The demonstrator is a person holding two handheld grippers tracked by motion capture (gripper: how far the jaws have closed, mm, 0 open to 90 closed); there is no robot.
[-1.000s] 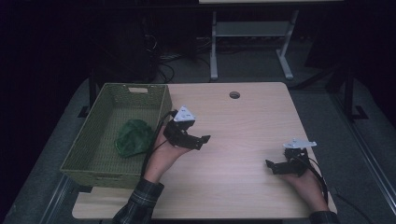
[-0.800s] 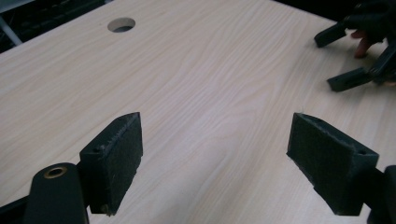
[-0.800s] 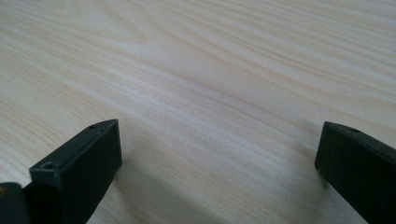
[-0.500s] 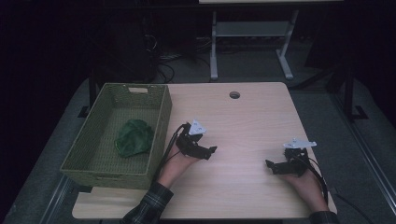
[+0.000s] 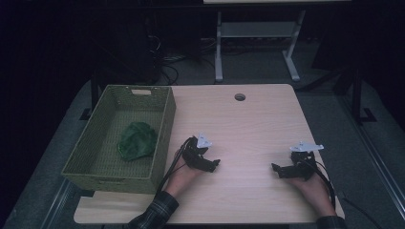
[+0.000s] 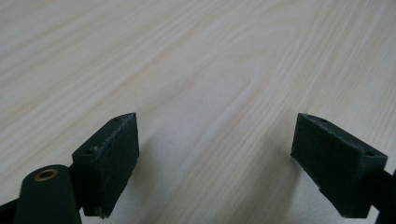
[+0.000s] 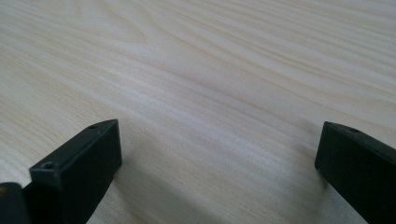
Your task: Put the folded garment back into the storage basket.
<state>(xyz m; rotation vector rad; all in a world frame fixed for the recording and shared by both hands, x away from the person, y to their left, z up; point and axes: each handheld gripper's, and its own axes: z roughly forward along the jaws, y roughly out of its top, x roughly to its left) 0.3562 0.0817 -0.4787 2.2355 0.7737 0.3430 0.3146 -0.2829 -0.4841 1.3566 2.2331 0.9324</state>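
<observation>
Two grippers sit low over the pale wooden table, each held in one of the person's hands, and neither has anything in it. The left gripper is just beside the near right corner of the green woven basket, its jaws pointing toward the middle of the table; seen along its own jaws in the left gripper view, the left gripper is spread wide with bare wood grain between the two black pads. The right gripper rests near the table's front right, well apart from the left one, jaws aimed inward toward it. In the right gripper view the right gripper is likewise gaping, nothing but tabletop between its jaws.

Inside the basket, on its floor toward the middle, lies a crumpled green cloth, apart from both grippers. The basket stands on the table's left side. A small round hole is cut into the tabletop near the far edge. Beyond the table stands a grey metal frame on dark floor.
</observation>
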